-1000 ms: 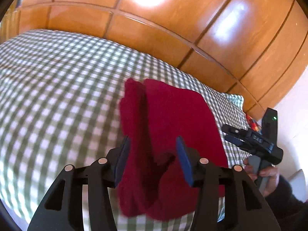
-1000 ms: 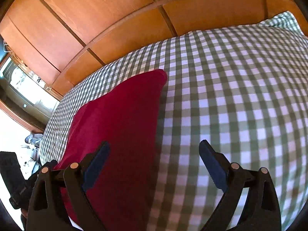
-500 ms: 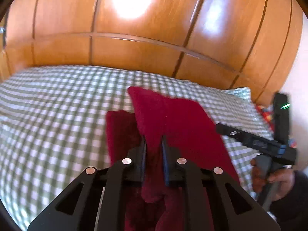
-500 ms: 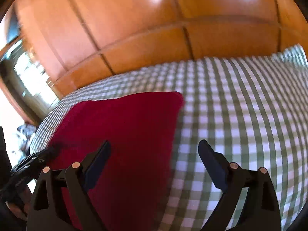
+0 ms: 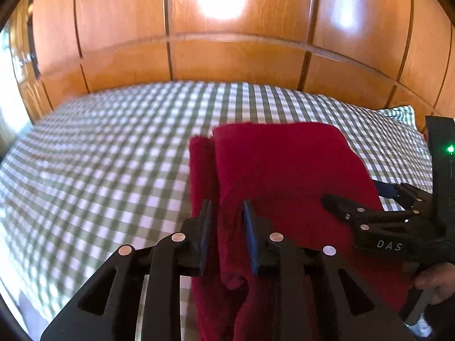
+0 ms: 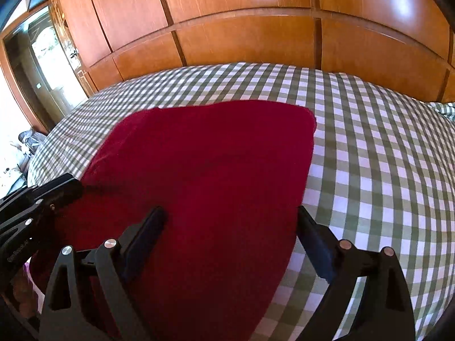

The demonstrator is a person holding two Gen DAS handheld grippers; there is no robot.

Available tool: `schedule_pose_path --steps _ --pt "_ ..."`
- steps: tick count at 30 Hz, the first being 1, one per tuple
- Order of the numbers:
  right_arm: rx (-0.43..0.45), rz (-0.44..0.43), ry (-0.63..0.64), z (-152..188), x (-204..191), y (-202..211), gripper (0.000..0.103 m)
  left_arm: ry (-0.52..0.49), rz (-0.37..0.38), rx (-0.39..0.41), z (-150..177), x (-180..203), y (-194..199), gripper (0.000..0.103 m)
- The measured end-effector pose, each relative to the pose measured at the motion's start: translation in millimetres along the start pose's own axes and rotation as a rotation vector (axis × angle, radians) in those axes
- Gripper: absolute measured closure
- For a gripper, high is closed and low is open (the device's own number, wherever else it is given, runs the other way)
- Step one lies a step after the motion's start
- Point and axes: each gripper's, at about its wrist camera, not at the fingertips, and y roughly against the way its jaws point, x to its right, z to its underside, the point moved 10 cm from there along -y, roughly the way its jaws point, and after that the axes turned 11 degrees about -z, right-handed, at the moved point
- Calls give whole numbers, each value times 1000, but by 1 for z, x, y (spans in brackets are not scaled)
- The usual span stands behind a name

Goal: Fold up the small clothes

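One dark red fleecy garment (image 5: pixel 287 176) lies on the bed with the green-and-white checked cover (image 5: pixel 108 153), folded over so a narrower strip of it pokes out along its left side in my left view. My left gripper (image 5: pixel 226 227) has its two blue-padded fingers (image 5: pixel 205 227) close together with a raised fold of the red cloth standing between them; the jaws are opening, the gap is narrow and I cannot tell for sure whether the pads press the cloth, looks like loose contact at most. My right gripper (image 6: pixel 230 241) has its two fingers (image 6: pixel 148 233) spread wide over the near edge of the same garment (image 6: pixel 210 170), one finger above the red cloth, the other at its right edge over the checked cover (image 6: pixel 384 156), nothing grasped. Each gripper shows in the other's view: the right one (image 5: pixel 381 216) sits at the right side of the garment, with a hand (image 5: pixel 438 281) on its handle, the left one (image 6: pixel 37 207) at the far left. One glossy wooden panelled wardrobe front (image 5: pixel 227 42) runs behind the bed. One doorway (image 6: pixel 42 65) shows bright at the left in the right view.
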Motion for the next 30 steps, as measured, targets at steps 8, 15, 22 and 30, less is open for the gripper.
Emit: schedule_pose_path --steps 8,15,22,30 --pt "45 -10 -51 3 4 46 11 11 -102 64 -5 -25 27 82" --pt "51 5 -81 14 7 59 11 75 -158 84 -7 -48 42 82" --pt "51 10 -78 14 0 58 11 88 -170 82 0 -53 48 82" --pt "53 13 -86 14 -1 59 11 89 -176 79 3 -57 48 82"
